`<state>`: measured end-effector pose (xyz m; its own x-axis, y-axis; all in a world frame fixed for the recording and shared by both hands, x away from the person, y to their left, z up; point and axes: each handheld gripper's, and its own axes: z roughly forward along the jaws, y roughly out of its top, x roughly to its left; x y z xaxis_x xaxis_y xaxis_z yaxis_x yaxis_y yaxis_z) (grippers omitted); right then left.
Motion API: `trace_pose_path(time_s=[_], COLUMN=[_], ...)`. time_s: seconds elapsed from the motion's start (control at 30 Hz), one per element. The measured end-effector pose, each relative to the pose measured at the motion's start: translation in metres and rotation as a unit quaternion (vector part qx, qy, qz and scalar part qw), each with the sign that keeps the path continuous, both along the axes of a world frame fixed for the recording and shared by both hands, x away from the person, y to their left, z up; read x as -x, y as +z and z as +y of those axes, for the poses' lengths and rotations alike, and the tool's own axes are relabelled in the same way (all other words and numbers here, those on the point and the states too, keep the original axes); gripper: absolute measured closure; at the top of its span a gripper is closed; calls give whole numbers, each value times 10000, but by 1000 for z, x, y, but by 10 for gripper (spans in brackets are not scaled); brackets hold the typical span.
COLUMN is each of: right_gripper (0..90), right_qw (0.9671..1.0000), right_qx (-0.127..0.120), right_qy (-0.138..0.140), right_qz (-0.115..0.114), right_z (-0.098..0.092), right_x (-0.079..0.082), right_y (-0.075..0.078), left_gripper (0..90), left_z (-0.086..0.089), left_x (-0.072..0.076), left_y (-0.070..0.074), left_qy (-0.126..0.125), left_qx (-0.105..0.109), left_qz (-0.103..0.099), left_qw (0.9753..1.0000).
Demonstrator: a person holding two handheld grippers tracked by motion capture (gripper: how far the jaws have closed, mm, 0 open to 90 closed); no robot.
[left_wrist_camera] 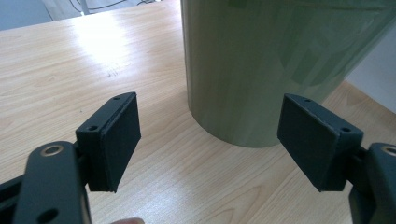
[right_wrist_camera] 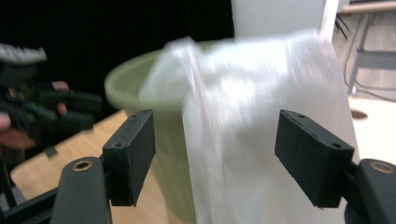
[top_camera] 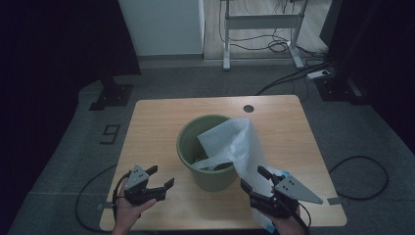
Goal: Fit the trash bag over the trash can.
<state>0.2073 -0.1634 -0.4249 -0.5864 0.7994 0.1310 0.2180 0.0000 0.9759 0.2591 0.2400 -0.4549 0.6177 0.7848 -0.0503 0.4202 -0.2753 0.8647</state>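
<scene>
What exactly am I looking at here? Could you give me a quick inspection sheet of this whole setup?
Surface: wooden table, round hole at the far edge.
Job's things: green bucket mid-table; white plastic bag half in it, draped over the right rim.
Clutter: nothing seen.
Grippers: left hand-held gripper open beside the bucket; right hand-held gripper open at the bag.
Cables: black cable looping on the floor.
Surroundings: grey carpet, desk frame behind.

Plastic bag motion-blurred, bottom cut off
</scene>
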Motion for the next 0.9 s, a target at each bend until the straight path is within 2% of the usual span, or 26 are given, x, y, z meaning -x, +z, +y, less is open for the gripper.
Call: trace_pose_path(time_s=[0.03, 0.07, 0.1, 0.13, 0.23, 0.4, 0.47, 0.57, 0.63, 0.67, 0.73, 0.77, 0.9], right_gripper=[279, 279, 279, 279, 280, 317, 391, 587, 715, 715, 810, 873, 891], right_qw=[9999, 9999, 9996, 9996, 9988, 9977, 9971, 9969, 9963, 9963, 9958, 9953, 9939], right_qx=[83, 83, 132, 132, 221, 296, 359, 403, 438, 438, 477, 526, 619], right_qy=[-69, -69, -126, -126, -208, -360, -455, -475, -583, -583, -673, -763, -914], right_qz=[115, 115, 227, 227, 390, 497, 494, 476, 453, 453, 405, 294, -8], right_z=[-3, -3, -5, -5, -7, -6, -5, -7, -10, -10, -13, -17, -25], right_x=[4, 4, 7, 7, 7, 4, 3, 2, 1, 1, 0, -1, -2], right_y=[-12, -12, -22, -22, -38, -48, -52, -54, -54, -54, -53, -49, -33], left_gripper=[210, 209, 209, 209, 210, 210, 210, 210, 210, 210, 210, 211, 211], left_z=[0, 0, 0, 0, 0, -1, 0, 0, 0, 0, 0, -1, -3], left_x=[0, 0, 0, 0, 0, 0, 0, 0, 0, 0, 0, 1, 2], left_y=[0, 0, -1, -1, -1, -2, -1, -1, -1, 0, 0, 1, 4], left_qy=[-1, -1, 3, 3, 9, 7, 12, 9, 9, 5, 1, -10, -32], left_qx=[-9, -9, -13, -13, -18, -21, -16, -10, -8, -5, 9, 9, -3], left_qz=[4, 4, 4, 4, 14, 18, 13, 3, -2, -5, -9, -18, -57], left_qw=[10000, 10000, 10000, 10000, 10000, 10000, 10000, 10000, 10000, 10000, 10000, 10000, 10000])
